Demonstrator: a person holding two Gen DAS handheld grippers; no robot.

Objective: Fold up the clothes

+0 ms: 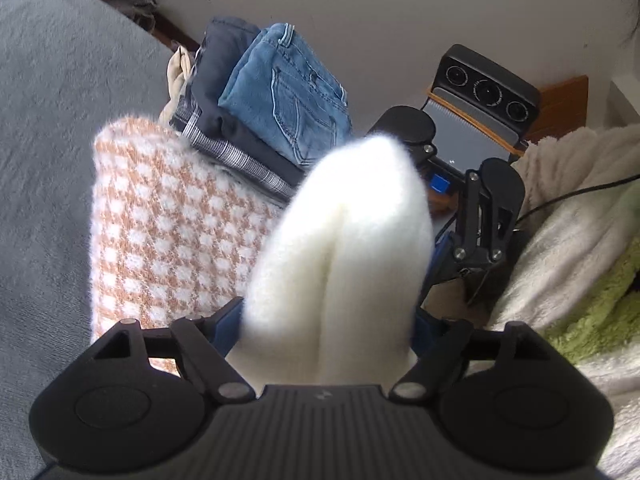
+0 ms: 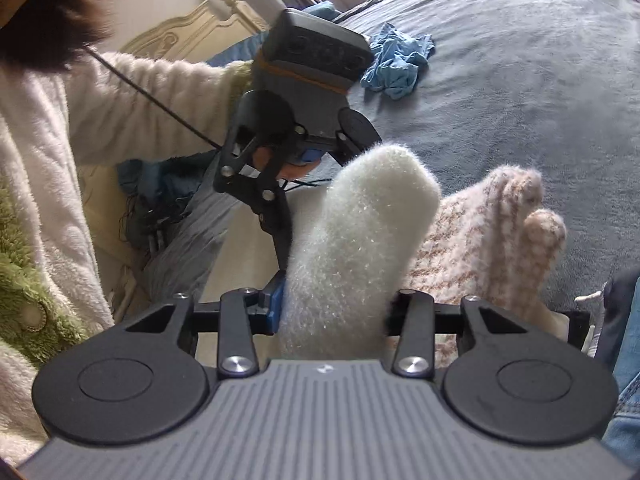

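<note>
Both tools (image 1: 328, 320) (image 2: 332, 312) clamp white fuzzy garment (image 1: 344, 248) above bed (image 1: 48, 120).

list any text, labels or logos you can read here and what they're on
No readable words or numbers anywhere.
Left gripper: small pale logo mark on its ribbed body, not legible.
Right gripper: the same small mark, not legible.
Jeans: no readable label.
White knit: no tag showing.

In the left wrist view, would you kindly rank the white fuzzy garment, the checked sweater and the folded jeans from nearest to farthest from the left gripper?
1. White fuzzy garment: clamped in the left gripper, centre.
2. Checked sweater: just beyond, to the left on the bed.
3. Folded jeans: farthest, atop the clothes stack behind the sweater.
</note>
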